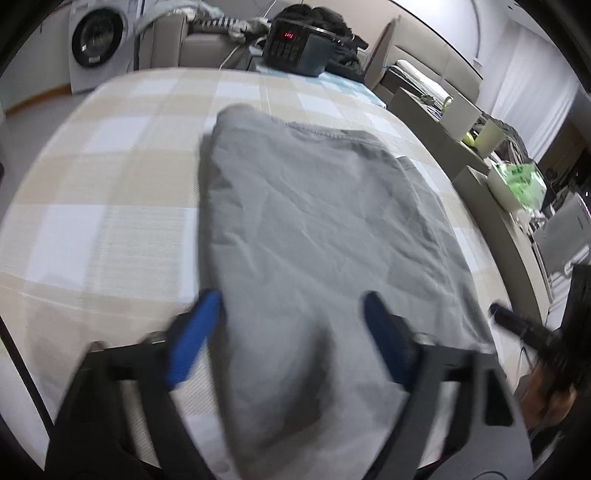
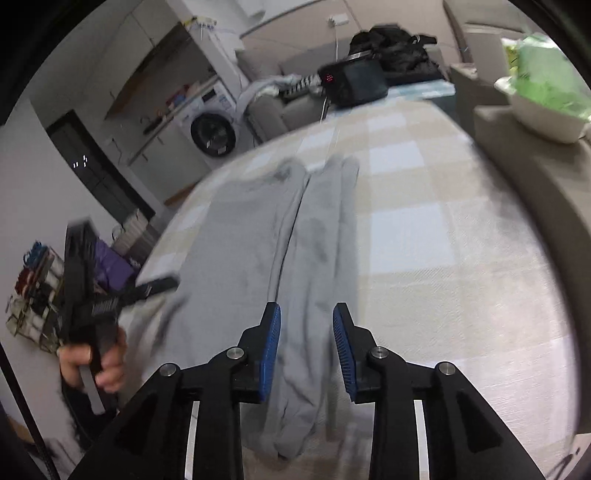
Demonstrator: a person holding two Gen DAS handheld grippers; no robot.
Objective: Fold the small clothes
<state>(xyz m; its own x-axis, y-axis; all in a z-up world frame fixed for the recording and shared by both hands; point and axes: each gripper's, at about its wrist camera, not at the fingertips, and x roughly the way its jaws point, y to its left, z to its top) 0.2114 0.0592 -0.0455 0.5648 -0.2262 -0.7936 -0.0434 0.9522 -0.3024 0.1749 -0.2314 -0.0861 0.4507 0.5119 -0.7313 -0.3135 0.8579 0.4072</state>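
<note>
both my grippers, left (image 1: 291,325) and right (image 2: 306,347), are wide open over the gray shirt (image 1: 317,221) on the checked cloth (image 1: 110,184). the red clock (image 1: 288,36) numbers are too blurry to read.

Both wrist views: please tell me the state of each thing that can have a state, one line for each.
Grey garment: partly folded, lying flat on the checked tablecloth.
Left gripper: open, fingers either side of the garment's near end, gripping nothing.
Right gripper: open, over the garment's folded edge.
Black appliance: powered on, red display lit.
Washing machine: door closed.
</note>
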